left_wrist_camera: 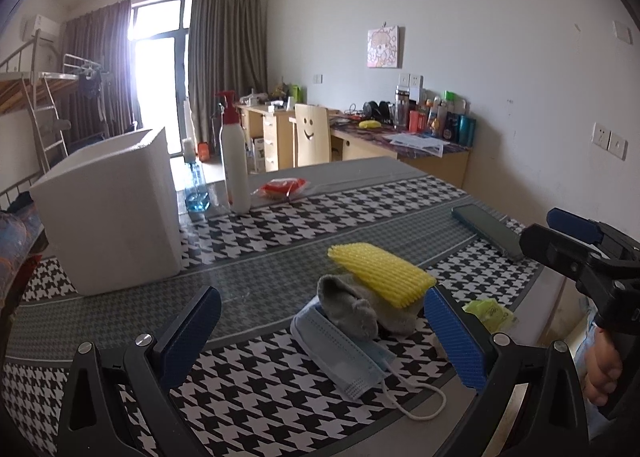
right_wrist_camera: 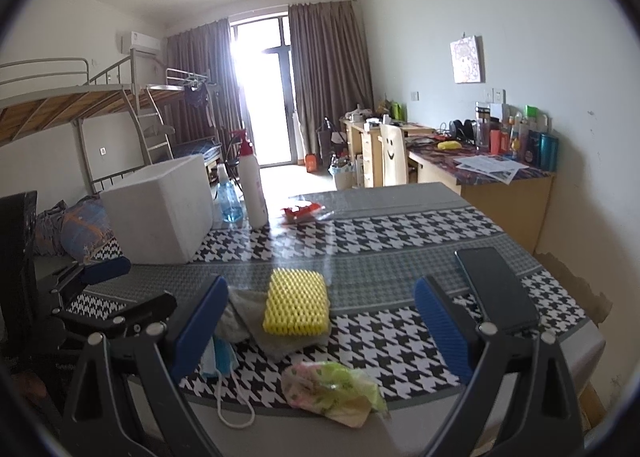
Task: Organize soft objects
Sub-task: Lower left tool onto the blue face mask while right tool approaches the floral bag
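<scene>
Both your grippers gape, empty; pile [left_wrist_camera: 360, 305] sits nearer left gripper [left_wrist_camera: 320, 331], right gripper [right_wrist_camera: 320, 327] hangs back.

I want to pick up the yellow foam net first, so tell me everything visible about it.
The yellow foam net is a flat, roughly rectangular sleeve of soft-looking mesh foam with a diamond-hole pattern, bright yellow. It lies on top of the grey sock, slightly tilted, one end overhanging toward the table. Nothing rests on it and neither gripper touches it: the left gripper and the right gripper are both open, short of it.
</scene>
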